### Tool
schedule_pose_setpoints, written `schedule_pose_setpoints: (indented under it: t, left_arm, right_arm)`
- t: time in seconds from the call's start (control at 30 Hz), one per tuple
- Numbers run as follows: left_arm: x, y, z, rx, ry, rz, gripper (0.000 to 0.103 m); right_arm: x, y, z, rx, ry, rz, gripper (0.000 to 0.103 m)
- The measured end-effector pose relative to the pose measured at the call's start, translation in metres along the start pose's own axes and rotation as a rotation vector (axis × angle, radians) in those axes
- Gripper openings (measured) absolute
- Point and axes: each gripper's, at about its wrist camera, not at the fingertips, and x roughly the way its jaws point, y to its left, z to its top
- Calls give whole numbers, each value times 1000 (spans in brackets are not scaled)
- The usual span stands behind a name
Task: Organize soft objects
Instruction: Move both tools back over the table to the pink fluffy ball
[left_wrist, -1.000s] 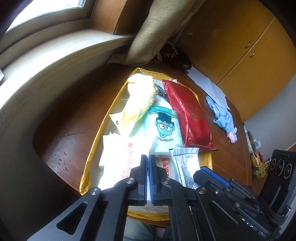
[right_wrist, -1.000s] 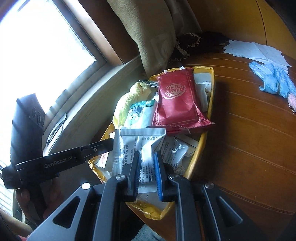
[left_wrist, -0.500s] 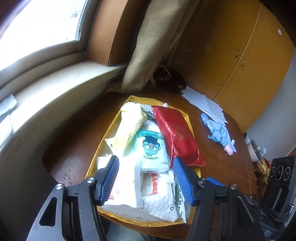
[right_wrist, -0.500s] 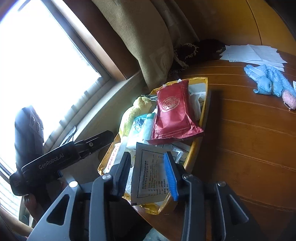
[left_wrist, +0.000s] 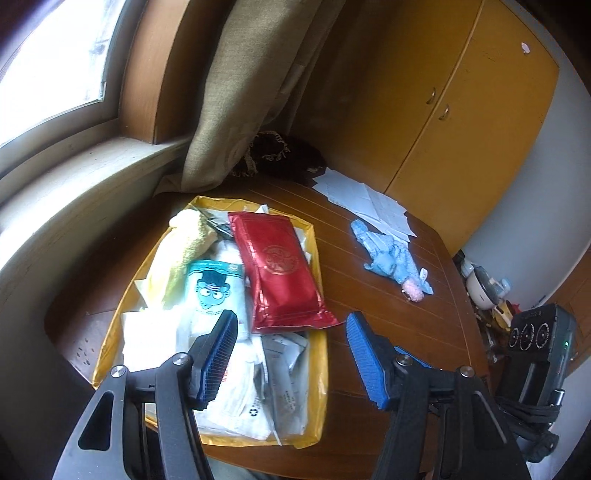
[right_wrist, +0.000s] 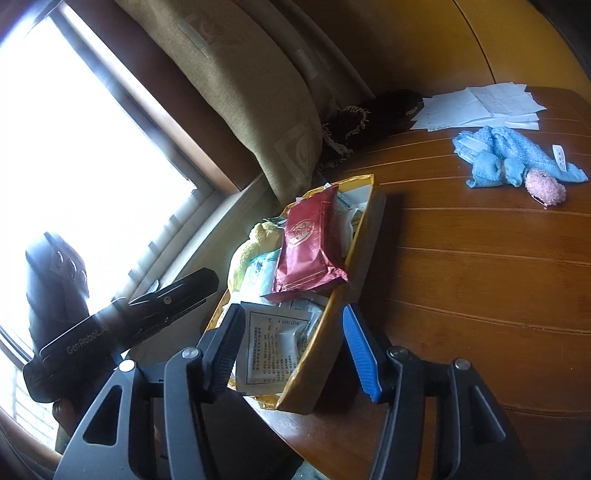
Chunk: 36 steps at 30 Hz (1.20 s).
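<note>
A yellow tray (left_wrist: 320, 369) on the brown table holds a red pouch (left_wrist: 280, 266), a yellow towel (left_wrist: 184, 240), a cartoon-print packet (left_wrist: 214, 288) and several white sachets. My left gripper (left_wrist: 291, 321) hovers open above the tray's near end, nothing between its blue pads. My right gripper (right_wrist: 293, 312) is opening over the tray's (right_wrist: 332, 332) near corner; a white sachet (right_wrist: 273, 343) lies in the tray below, untouched by the pads. A blue fluffy cloth toy (right_wrist: 509, 155) with a pink pompom (right_wrist: 545, 186) lies apart on the table, right of the tray.
White papers (left_wrist: 369, 195) lie at the table's far side beside a dark fringed cloth (left_wrist: 280, 155) and a hanging curtain (left_wrist: 251, 92). Yellow cabinet doors (left_wrist: 461, 92) stand behind. Small clutter (left_wrist: 484, 284) sits past the table's right edge. A window sill runs along the left.
Both grippers went from shut to open and drew back and up from the tray. The white sachet left the right gripper and now lies in the tray.
</note>
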Motion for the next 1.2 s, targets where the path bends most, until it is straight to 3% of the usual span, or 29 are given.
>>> schedule_pose_setpoints:
  t: [0.3, 0.8, 1.0, 1.2]
  left_arm:
    - [27, -45, -6, 68, 61, -46, 66]
    - [69, -75, -15, 102, 186, -84, 66]
    - [77, -76, -16, 105, 207, -90, 66]
    - [83, -78, -13, 98, 218, -100, 66]
  right_arm:
    - [-11, -45, 10, 114, -13, -14, 61]
    - [-33, -124, 32, 298, -66, -177, 61]
    - [-42, -153, 64, 314, -101, -241, 61]
    - [-28, -189, 102, 362, -48, -315, 61]
